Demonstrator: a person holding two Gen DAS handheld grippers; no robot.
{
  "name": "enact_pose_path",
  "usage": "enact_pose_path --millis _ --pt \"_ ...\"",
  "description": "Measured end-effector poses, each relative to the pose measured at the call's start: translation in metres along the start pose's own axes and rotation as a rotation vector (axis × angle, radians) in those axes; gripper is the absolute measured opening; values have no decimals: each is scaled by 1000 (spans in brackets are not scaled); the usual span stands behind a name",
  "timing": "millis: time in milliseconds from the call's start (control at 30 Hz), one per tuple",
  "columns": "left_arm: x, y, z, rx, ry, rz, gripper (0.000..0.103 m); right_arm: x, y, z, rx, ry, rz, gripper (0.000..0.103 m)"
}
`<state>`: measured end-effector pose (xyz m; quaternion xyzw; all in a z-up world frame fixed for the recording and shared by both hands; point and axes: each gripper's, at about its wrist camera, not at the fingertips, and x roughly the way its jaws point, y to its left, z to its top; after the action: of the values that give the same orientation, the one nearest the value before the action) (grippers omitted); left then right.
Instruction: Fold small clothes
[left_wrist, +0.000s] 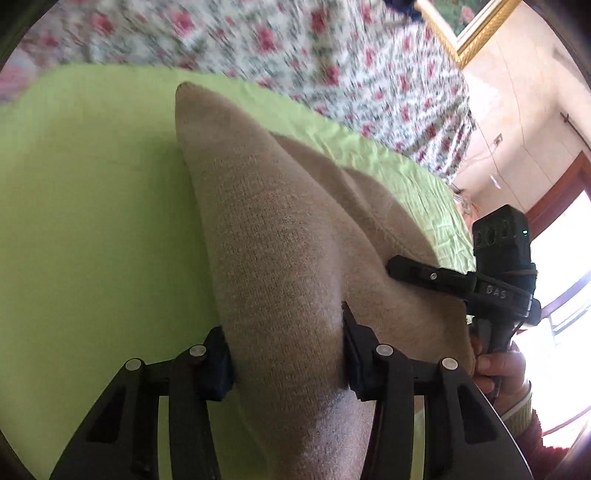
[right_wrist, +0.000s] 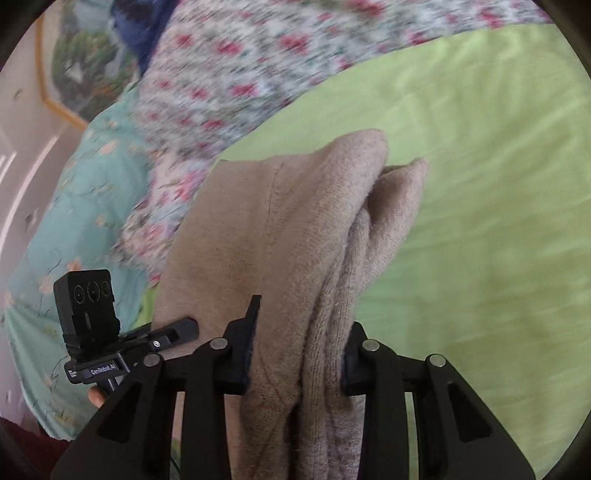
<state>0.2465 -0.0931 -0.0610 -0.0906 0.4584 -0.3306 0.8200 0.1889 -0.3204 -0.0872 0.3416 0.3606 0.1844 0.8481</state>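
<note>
Both hand-held grippers clamp the beige knit garment (left_wrist: 280, 229), lifted over the green sheet (left_wrist: 92, 206). The left hand-held gripper (left_wrist: 288, 350) pinches one bunched fold; the right hand-held gripper (right_wrist: 299, 354), beside it, pinches several layers.

Right tool (right_wrist: 295, 354) gripping beige knit garment (right_wrist: 280, 229).

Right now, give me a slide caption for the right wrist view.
Right gripper clamps a bunched beige knit garment above a lime-green sheet, left gripper gripping beside it.
</note>
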Motion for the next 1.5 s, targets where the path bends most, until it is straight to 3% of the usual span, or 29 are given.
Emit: enact_pose_path --millis 133,233,367,433,500,567,667,733,833,867,900,967,1033,1100,1333,1500 --pt "-52 30 -14 -17 -38 66 47 40 30 -12 -14 33 63 34" --pt "-80 54 -25 -32 -59 111 47 61 45 -20 -29 54 60 34" --pt "-83 87 -46 -84 -33 141 50 76 46 -30 -47 83 -25 37" --pt "-72 93 -56 -88 -14 174 55 75 42 -33 -26 90 -26 42" --pt "-71 98 -63 -106 -32 157 60 68 41 -31 -14 98 -56 52" --pt "-75 101 -64 -126 -40 130 64 58 44 -27 -27 73 -98 64" --pt "-90 106 -62 -133 -73 139 66 35 47 -12 -45 -23 -145 65" --pt "-104 110 -59 -140 -122 180 66 32 50 2 -51 -57 -129 65" --pt "-119 120 -52 -177 -181 176 65 56 53 19 -66 -21 -130 55" --pt "-118 121 -49 -183 -181 178 64 69 53 22 -62 13 -139 42" --pt "-115 122 -46 -182 -174 192 64 77 52 23 -60 38 -156 21" --pt "-104 119 -41 -160 -156 213 54 73 59 23 -83 11 -148 11" --pt "-93 116 -42 -139 -119 228 44 52 70 20 -118 -63 -100 9" --pt "-87 105 -42 -101 -111 250 40 32 76 14 -151 -115 -127 9" --pt "-65 92 -48 -32 -57 322 43 70 25 6 -102 6 -283 9" --pt "-57 72 -53 37 -43 406 45 48 27 5 -40 -38 -296 16"
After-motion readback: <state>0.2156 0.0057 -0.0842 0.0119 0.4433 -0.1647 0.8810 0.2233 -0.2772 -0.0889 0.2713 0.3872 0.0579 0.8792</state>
